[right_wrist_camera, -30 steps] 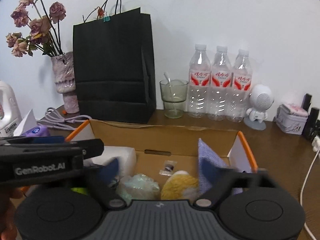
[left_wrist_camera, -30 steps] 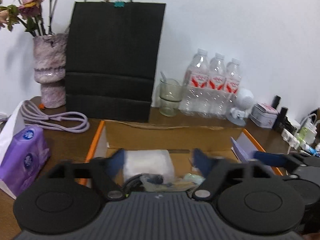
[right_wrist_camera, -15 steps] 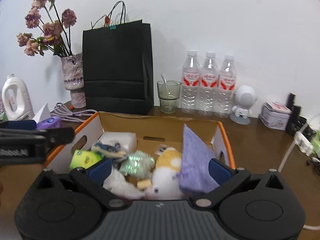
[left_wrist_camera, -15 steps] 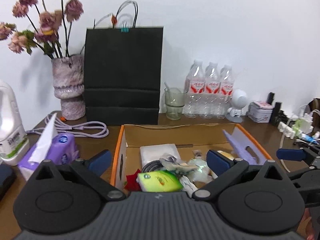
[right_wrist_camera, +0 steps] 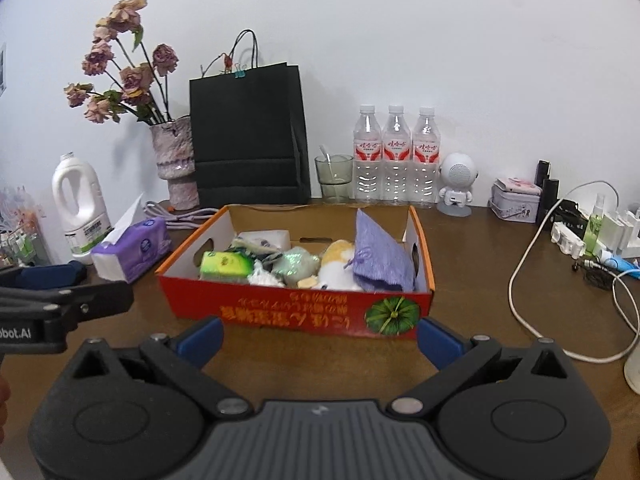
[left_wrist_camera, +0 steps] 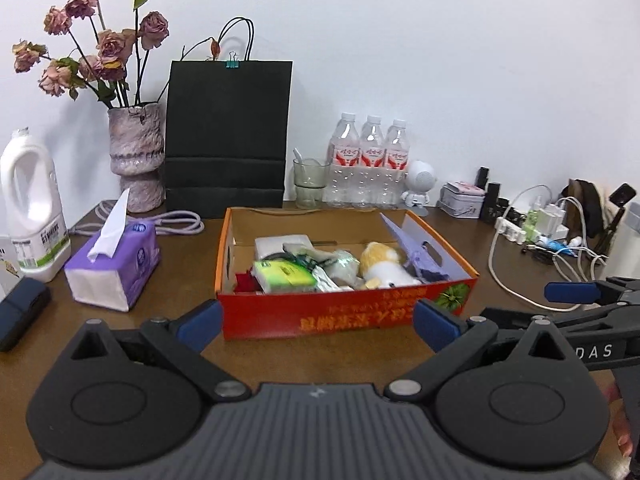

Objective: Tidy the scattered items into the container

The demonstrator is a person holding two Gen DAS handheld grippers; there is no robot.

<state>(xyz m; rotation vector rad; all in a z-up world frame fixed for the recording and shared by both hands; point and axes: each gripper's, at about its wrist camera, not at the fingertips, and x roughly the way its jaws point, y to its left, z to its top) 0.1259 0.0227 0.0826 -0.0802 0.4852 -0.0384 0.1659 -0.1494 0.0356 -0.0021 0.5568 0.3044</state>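
Note:
A red cardboard box [left_wrist_camera: 344,320] [right_wrist_camera: 296,314] stands on the brown table, filled with several items: a green packet [left_wrist_camera: 285,274] [right_wrist_camera: 226,263], a yellow-and-white plush toy [left_wrist_camera: 382,266] [right_wrist_camera: 336,262], a purple pouch [right_wrist_camera: 378,256] [left_wrist_camera: 416,254] and a white pack [left_wrist_camera: 280,245]. My left gripper [left_wrist_camera: 318,326] is open, just in front of the box, with nothing between its fingers. My right gripper [right_wrist_camera: 320,338] is also open and empty, in front of the box. Each gripper shows from the side in the other's view.
A purple tissue pack [left_wrist_camera: 114,268], a white detergent bottle [left_wrist_camera: 30,208] and a dark case [left_wrist_camera: 20,312] lie left. Behind the box stand a vase [left_wrist_camera: 138,156], a black paper bag [left_wrist_camera: 228,136], a glass [left_wrist_camera: 310,184] and three water bottles [left_wrist_camera: 370,164]. Cables and a power strip [left_wrist_camera: 516,232] lie right.
Both grippers have pulled back from inside the box and risen a little. The whole box and more of the table now show. Both stay empty.

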